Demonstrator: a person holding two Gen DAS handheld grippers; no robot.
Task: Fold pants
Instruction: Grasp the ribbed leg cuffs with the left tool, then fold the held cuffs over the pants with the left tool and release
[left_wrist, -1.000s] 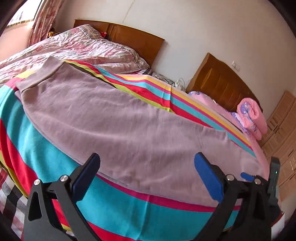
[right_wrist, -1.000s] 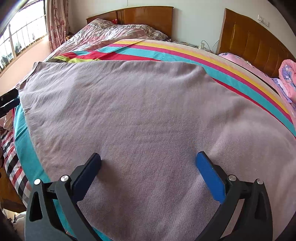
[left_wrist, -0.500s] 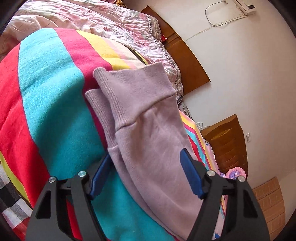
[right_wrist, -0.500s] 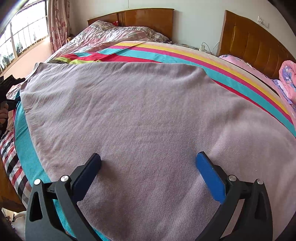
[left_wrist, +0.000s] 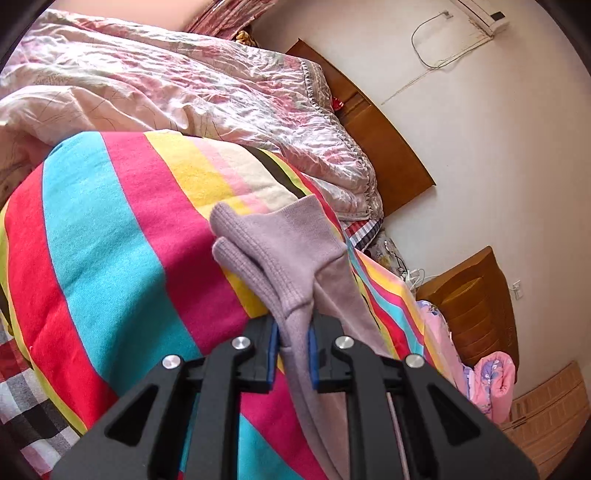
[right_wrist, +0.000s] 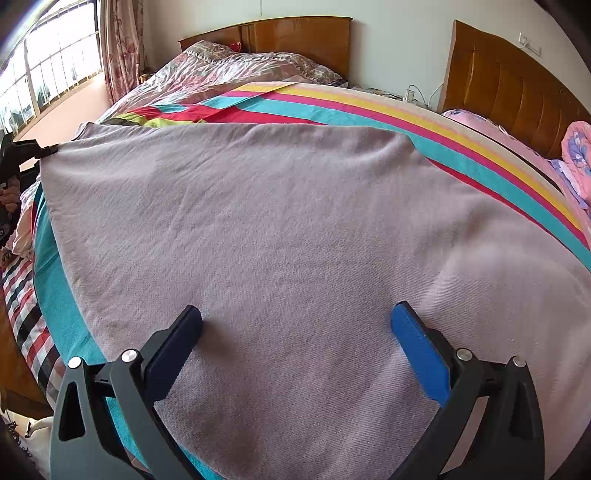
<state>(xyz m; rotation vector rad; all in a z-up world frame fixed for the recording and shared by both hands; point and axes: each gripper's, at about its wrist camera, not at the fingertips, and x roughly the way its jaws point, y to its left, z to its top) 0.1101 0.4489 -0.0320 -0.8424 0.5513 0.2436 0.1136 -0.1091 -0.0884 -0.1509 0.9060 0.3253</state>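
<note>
Two grippers: your left gripper (left_wrist: 292, 345) pinches the pants (right_wrist: 295, 229) cuff at the far left; your right gripper (right_wrist: 295, 332) hovers spread wide over the near cloth.

In your right wrist view a striped blanket (right_wrist: 388, 110) in teal, pink and yellow covers the bed across the middle of the frame. Behind it, at upper centre, a wooden headboard (right_wrist: 295, 40) stands against a pale wall (right_wrist: 399, 44), and a second headboard (right_wrist: 498, 85) fills the upper right. A crumpled floral quilt (right_wrist: 236, 70) lies just below the first headboard. At the upper left a barred window (right_wrist: 40, 81) lets in bright daylight beside a patterned curtain (right_wrist: 122, 55). A checked sheet (right_wrist: 26, 314) shows at the lower left. In your left wrist view, brick-patterned cabinets (left_wrist: 546, 417) sit at the lower right.
</note>
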